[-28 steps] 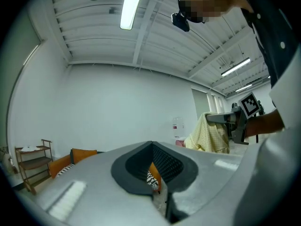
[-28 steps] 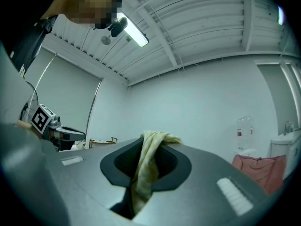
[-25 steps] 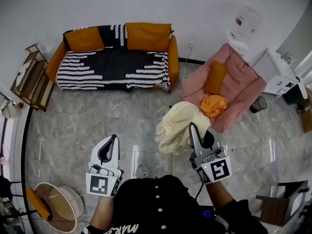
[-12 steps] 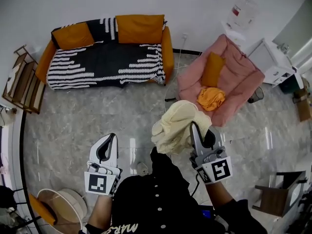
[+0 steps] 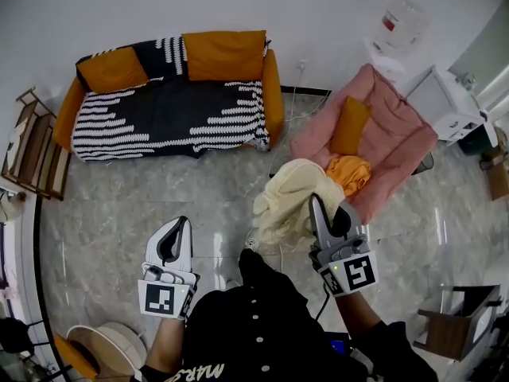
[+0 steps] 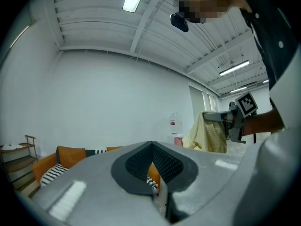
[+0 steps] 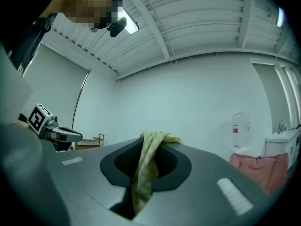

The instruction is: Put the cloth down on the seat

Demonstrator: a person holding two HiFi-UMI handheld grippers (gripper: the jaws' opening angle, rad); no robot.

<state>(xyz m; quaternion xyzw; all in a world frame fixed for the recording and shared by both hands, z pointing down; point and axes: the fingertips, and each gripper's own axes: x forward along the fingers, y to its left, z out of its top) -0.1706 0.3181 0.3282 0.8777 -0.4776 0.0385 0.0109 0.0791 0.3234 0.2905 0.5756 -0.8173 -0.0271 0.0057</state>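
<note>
Person stepped forward since earlier frame: basket (image 5: 103, 344) at near left slid toward head view's edge. Right tool (image 5: 312, 201) clamped on pale yellow cloth (image 5: 286, 201); cloth hangs bunched, crumpled, clear of floor. Pink armchair (image 5: 398, 130) lies just far-right of cloth; right hand nearer. Left tool (image 5: 183, 225) closed, empty.

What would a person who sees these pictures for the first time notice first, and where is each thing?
The pale yellow cloth hangs bunched from the right gripper, shut on it, in the middle of the head view. Beyond it, upper right, stands a pink armchair with an orange cushion; upper left, an orange sofa under a black-and-white striped cover.
</note>
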